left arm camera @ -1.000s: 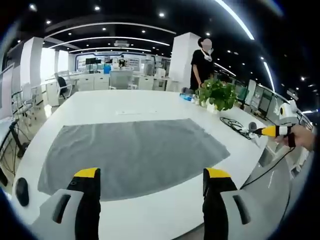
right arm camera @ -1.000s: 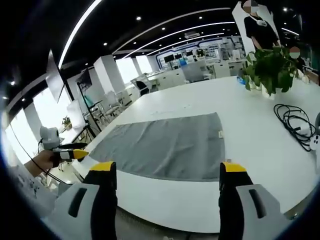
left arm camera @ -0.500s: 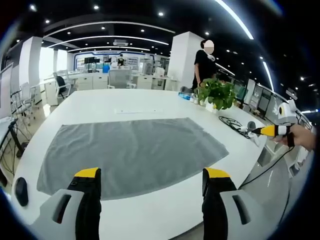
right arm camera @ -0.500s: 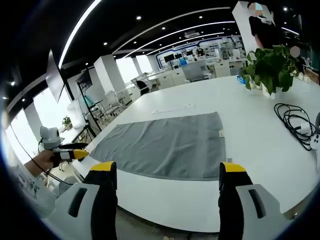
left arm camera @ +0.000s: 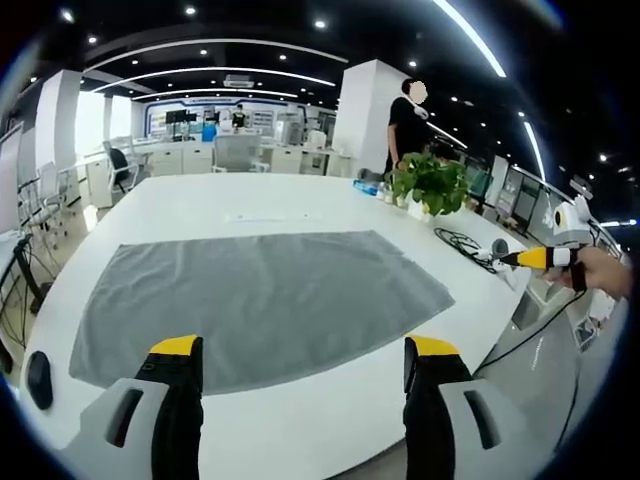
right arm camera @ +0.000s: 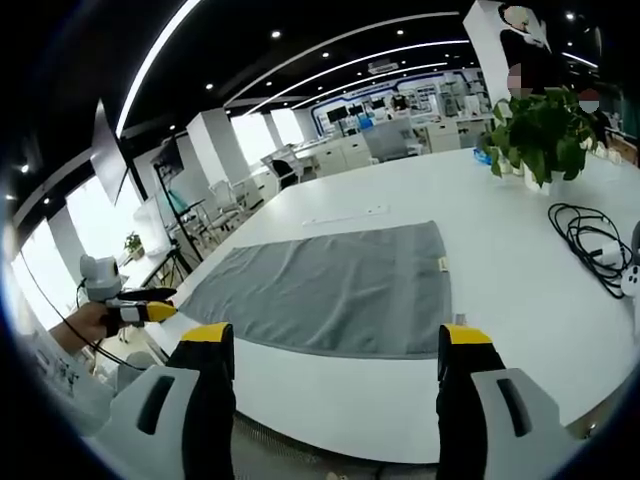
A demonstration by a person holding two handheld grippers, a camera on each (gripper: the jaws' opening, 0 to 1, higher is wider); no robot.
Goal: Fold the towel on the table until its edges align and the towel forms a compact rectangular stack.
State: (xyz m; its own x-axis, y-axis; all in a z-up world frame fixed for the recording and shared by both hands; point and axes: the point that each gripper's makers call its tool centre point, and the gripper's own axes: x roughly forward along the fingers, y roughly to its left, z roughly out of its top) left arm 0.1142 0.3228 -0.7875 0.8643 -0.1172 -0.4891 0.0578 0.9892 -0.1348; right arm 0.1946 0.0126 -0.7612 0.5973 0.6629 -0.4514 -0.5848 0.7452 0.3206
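A grey towel [left arm camera: 255, 300] lies spread flat in a single layer on the white table [left arm camera: 200, 205]; in the right gripper view the same towel [right arm camera: 335, 288] stretches across the table's middle. My left gripper [left arm camera: 298, 350] hovers open just off the towel's near edge, nothing between its yellow-tipped jaws. My right gripper [right arm camera: 332, 340] is open too, held back over the table's near edge, short of the towel. The right gripper [left arm camera: 535, 259] also appears at the far right of the left gripper view, and the left gripper [right arm camera: 140, 312] at the left of the right gripper view, each held in a hand.
A potted green plant [left arm camera: 432, 186] stands at the table's far right, with a coiled black cable [right arm camera: 590, 240] beside it. A person in black [left arm camera: 405, 125] stands behind the plant. A black mouse-like object [left arm camera: 38, 379] sits near the table's left edge. Office desks and chairs lie beyond.
Both views have shifted only slightly with the hands. The towel lies as before and both grippers stay open.
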